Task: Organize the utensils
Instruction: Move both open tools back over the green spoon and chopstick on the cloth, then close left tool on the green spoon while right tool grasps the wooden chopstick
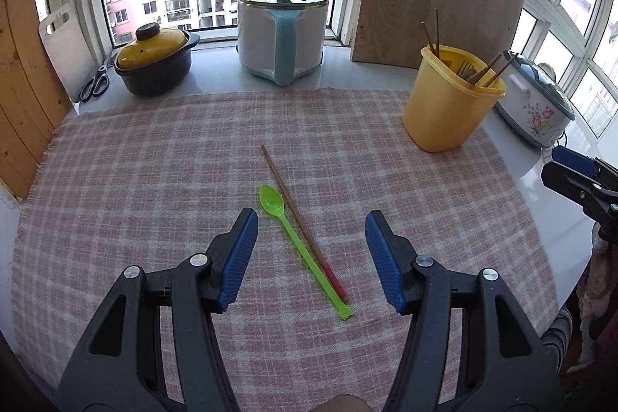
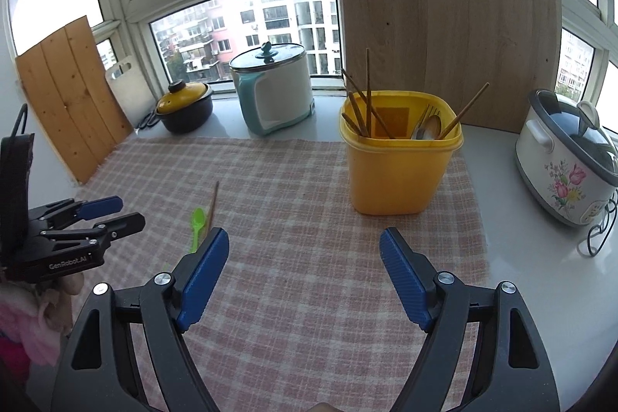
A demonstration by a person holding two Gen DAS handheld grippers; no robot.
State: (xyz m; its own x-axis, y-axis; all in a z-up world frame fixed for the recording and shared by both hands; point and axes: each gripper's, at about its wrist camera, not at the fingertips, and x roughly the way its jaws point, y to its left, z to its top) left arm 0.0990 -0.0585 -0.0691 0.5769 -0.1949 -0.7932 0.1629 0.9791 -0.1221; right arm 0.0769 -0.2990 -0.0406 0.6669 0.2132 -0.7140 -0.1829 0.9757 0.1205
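Note:
A green plastic spoon [image 1: 301,250] and a brown chopstick [image 1: 277,172] with a red end lie side by side on the checked cloth [image 1: 154,161]. My left gripper [image 1: 311,219] hovers just above them, open, its blue pads to either side of the pair and touching neither. The yellow utensil tub [image 2: 398,172] stands at the cloth's far right and holds several chopsticks, a fork and a spoon. My right gripper [image 2: 305,232] is open over bare cloth in front of the tub, with nothing between its fingers. In the right wrist view the spoon [image 2: 197,222] sits just left of its left finger.
Along the window sill stand a black pot with a yellow lid [image 1: 154,64], scissors [image 1: 94,85] and a white-and-teal electric pot [image 1: 280,33]. A floral rice cooker [image 2: 560,161] with its cord sits right of the tub. Wooden boards lean at the left and back right.

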